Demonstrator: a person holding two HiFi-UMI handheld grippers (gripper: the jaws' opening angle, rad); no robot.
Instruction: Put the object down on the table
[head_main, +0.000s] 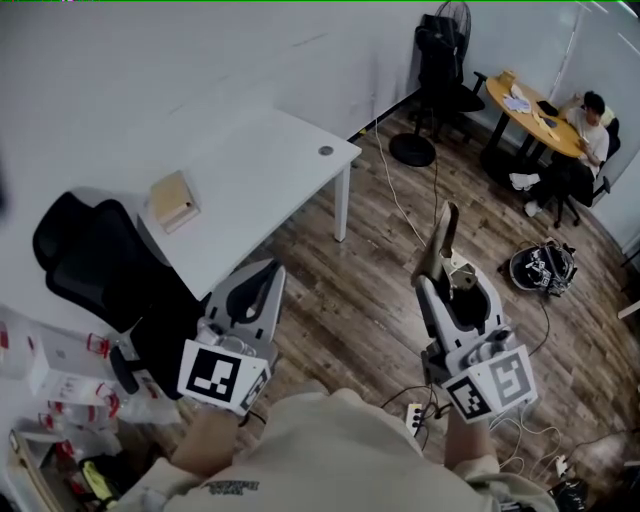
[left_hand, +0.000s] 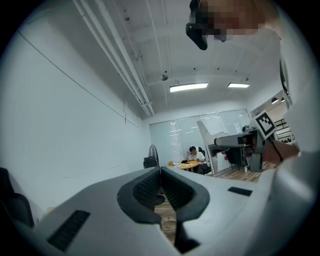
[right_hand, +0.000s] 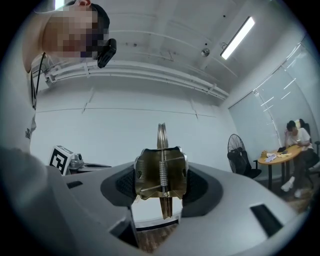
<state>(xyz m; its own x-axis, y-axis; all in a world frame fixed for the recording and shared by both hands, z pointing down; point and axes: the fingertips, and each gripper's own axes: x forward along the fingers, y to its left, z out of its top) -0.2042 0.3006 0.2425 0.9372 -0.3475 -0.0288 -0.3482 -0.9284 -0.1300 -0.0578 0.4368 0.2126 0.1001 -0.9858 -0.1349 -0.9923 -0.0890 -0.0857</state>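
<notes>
1. Far left, head view: a black office chair (head_main: 90, 260) stands against the near edge of the white table (head_main: 270, 160).
2. On the table lie 1 tan box (head_main: 173, 200) near the chair end and 1 small dark disc (head_main: 326, 151) near the far corner.
3. Left gripper (head_main: 268, 272): the 2 jaws are closed tip to tip, with nothing between them, as the left gripper view confirms (left_hand: 160, 172). It is held beside the table's near edge, over the chair.
4. Right gripper (head_main: 438, 290): the jaws are clamped on the brass spring clip (head_main: 441, 245). In the right gripper view (right_hand: 160, 186) the clip (right_hand: 160, 172) sits upright between the pads, its coil spring centred.
5. Clip location: in the air over the wooden floor (head_main: 360, 290), well apart from the table, touching nothing but the jaws.
6. Far right: a person (head_main: 592, 125) sits at a round wooden table (head_main: 525, 105).
</notes>
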